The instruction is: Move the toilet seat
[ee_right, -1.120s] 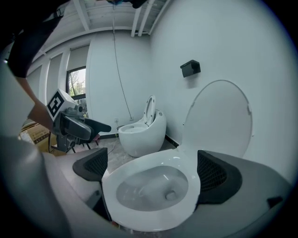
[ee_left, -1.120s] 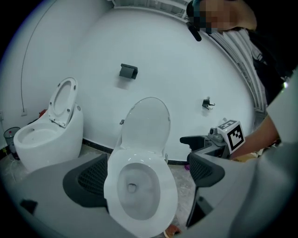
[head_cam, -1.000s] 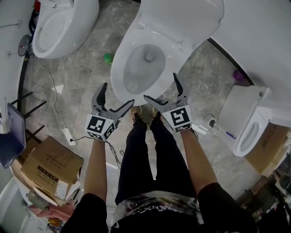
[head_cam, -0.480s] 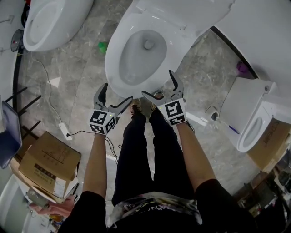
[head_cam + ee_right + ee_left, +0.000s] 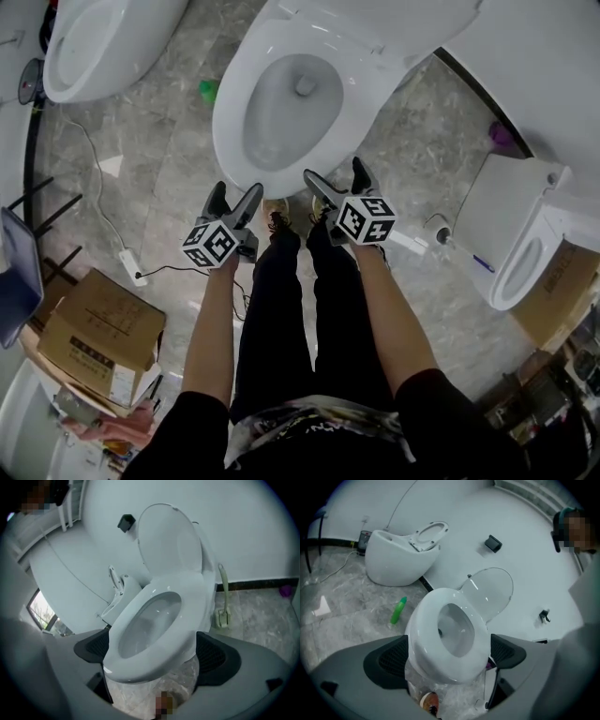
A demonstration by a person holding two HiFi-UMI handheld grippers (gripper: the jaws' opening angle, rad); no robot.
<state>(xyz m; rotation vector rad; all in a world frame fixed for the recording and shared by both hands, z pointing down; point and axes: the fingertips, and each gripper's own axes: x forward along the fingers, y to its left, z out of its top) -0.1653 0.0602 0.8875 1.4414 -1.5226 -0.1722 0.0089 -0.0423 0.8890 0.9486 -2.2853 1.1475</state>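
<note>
Left gripper (image 5: 234, 195) jaws wide apart with nothing gripped, right gripper (image 5: 337, 176) jaws wide and empty too. Both hover just short of the front edge of the toilet (image 5: 281, 112). Toilet seat (image 5: 199, 597) lies flat on the bowl, lid (image 5: 168, 541) raised behind it; green bottle (image 5: 397, 611) on the floor beside the toilet.

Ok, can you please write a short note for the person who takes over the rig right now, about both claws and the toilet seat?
The left claw is open and empty, held in front of the front rim of the bowl.
The right claw is open and empty, beside it at the same rim.
The toilet seat lies flat on the bowl; the lid stands up behind it.
Done: nothing on the seat yet; neither claw appears to touch it.
Left: grip the seat's front edge and move it.
</note>
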